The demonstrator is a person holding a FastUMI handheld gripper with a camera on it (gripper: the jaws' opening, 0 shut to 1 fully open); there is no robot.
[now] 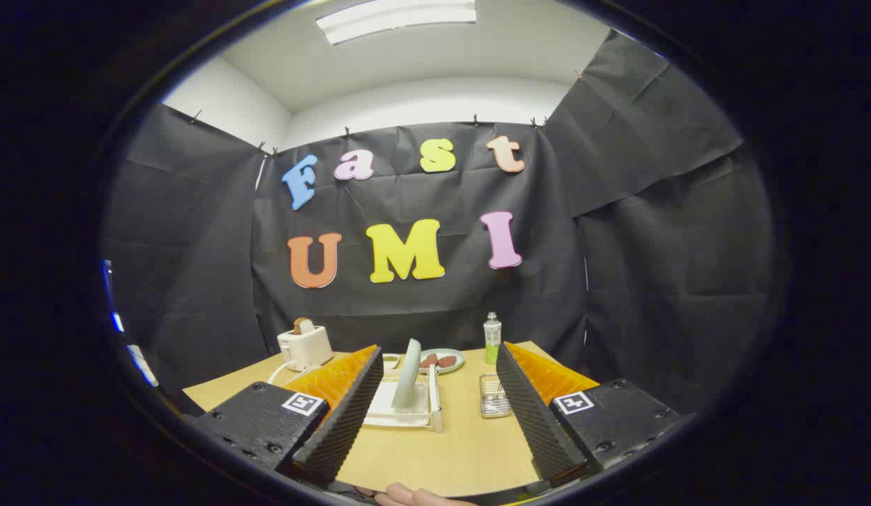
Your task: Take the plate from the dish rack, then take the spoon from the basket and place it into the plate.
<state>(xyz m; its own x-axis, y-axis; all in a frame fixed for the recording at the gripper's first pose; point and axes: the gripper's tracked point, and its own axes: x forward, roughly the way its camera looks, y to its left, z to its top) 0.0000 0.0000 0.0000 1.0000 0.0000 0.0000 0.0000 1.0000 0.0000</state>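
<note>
So the gripper [435,407] hangs above the near edge of the wooden surface [442,457] with its jaws spread wide and nothing in them. A bit of a hand [414,497] peeks in right below. Just ahead, between the fingers, the plate [408,372] stands on edge in the white rack [407,411]. The basket [493,396] sits just right of the rack, its contents too small to make out. Further back there's a toaster [305,346], a dish of food [442,360] and a small bottle [492,339].
</note>
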